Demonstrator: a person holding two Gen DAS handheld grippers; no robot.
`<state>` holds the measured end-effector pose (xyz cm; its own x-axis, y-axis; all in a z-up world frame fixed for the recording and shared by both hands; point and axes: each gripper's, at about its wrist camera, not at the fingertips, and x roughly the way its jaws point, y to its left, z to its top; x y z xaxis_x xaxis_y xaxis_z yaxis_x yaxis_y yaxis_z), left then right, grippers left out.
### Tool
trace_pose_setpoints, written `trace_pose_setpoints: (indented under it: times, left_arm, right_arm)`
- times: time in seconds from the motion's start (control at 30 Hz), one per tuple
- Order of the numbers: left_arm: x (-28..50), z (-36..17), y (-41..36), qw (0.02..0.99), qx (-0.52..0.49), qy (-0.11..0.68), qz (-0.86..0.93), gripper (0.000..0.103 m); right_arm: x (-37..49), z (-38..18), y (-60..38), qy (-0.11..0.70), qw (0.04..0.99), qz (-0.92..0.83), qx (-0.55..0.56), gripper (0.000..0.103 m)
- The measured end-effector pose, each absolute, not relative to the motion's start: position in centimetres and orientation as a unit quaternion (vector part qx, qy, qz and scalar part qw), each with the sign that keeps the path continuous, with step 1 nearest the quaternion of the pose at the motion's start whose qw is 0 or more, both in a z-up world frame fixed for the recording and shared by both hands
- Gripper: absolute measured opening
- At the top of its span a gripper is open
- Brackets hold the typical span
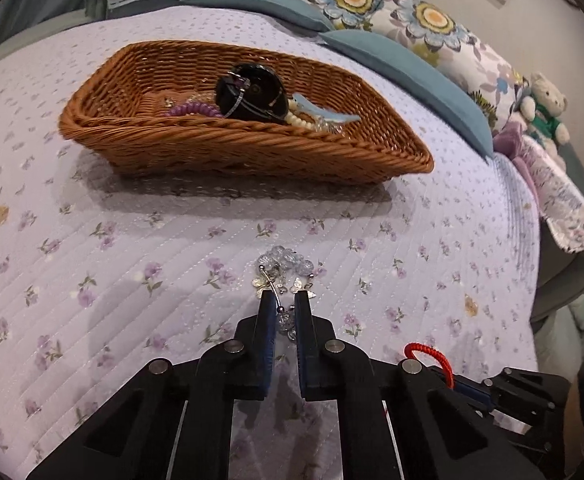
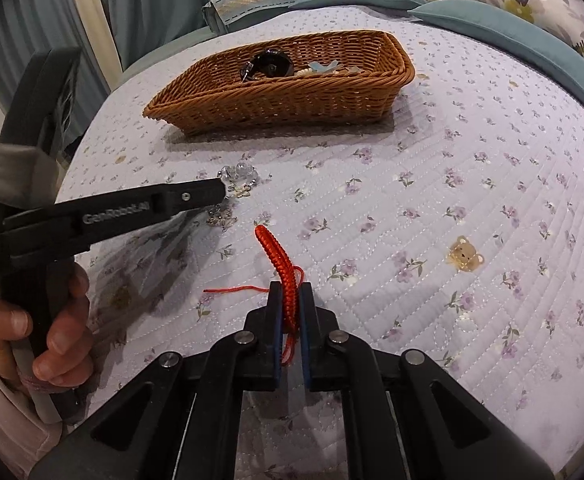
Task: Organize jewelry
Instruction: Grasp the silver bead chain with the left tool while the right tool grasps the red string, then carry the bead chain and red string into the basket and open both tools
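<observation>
A brown wicker basket (image 1: pixel 228 148) sits on the lilac floral quilt and also shows in the right wrist view (image 2: pixel 292 104). It holds a black round case (image 1: pixel 252 94), a purple bead bracelet (image 1: pixel 196 110), cream beads and a pale blue piece. My left gripper (image 1: pixel 284 298) is shut on a clear-bead bracelet with silver charms (image 1: pixel 288 264), low over the quilt; it shows from the side in the right wrist view (image 2: pixel 220 192). My right gripper (image 2: pixel 291 290) is shut on a red braided cord bracelet (image 2: pixel 278 256), whose loop shows in the left wrist view (image 1: pixel 431 354).
Teal and floral pillows (image 1: pixel 403 12) line the far side of the bed. A teddy bear (image 1: pixel 543 104) sits at the right edge. A small bear patch (image 2: pixel 465 258) is printed on the quilt. Curtains (image 2: pixel 140 0) hang behind the bed's left side.
</observation>
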<state>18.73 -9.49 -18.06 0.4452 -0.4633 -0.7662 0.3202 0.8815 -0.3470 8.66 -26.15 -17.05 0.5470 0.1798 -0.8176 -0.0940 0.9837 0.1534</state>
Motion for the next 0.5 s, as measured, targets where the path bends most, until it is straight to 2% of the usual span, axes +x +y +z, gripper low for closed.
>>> trace_pose_setpoints:
  times: [0.23,0.5]
  left_arm:
    - [17.3,-16.7,-6.5,0.843,-0.126,0.454,-0.258,0.009]
    - [15.9,-12.6,-3.9,0.843,-0.166,0.412,-0.304,0.009]
  right_arm:
    - [8.2,-16.4,-25.9,0.461,0.883,0.082,0.045,0.008]
    - [7.9,-14.3,-25.2,0.440,0.893,0.091,0.041,0.008]
